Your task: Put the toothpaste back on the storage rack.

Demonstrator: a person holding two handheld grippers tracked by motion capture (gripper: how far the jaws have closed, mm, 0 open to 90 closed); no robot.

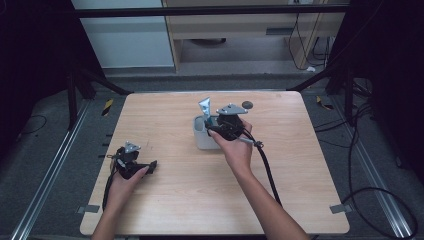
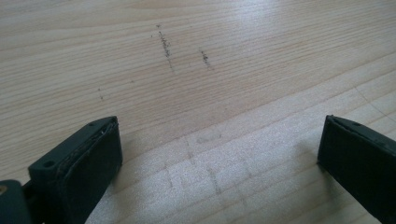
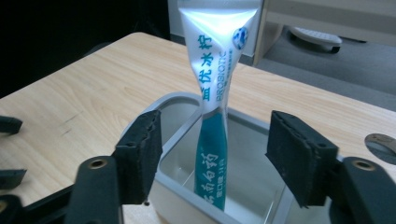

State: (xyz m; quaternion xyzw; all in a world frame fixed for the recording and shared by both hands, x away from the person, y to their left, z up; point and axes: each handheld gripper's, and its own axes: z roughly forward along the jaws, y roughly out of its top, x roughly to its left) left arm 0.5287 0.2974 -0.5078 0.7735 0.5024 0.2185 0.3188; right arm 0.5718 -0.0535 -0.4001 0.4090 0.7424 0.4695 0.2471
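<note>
Nearest me, my left gripper (image 1: 150, 166) sits low over the bare wooden counter (image 2: 196, 70), its fingers (image 2: 84, 168) spread wide with nothing between them. Farther out, my right gripper (image 3: 212, 158) hovers at the near rim of a grey container (image 3: 182, 100), its fingers (image 3: 140, 154) released and apart. A toothpaste tube (image 3: 212, 140) stands nearly upright inside that container, crimped end up, just beyond the gap between the fingers and not touched by either. Past it, a small dark disc (image 1: 247, 104) lies near the counter's far edge.

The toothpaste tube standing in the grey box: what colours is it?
The toothpaste tube is white above and teal below, with teal lettering; clearest in the right gripper view.
</note>
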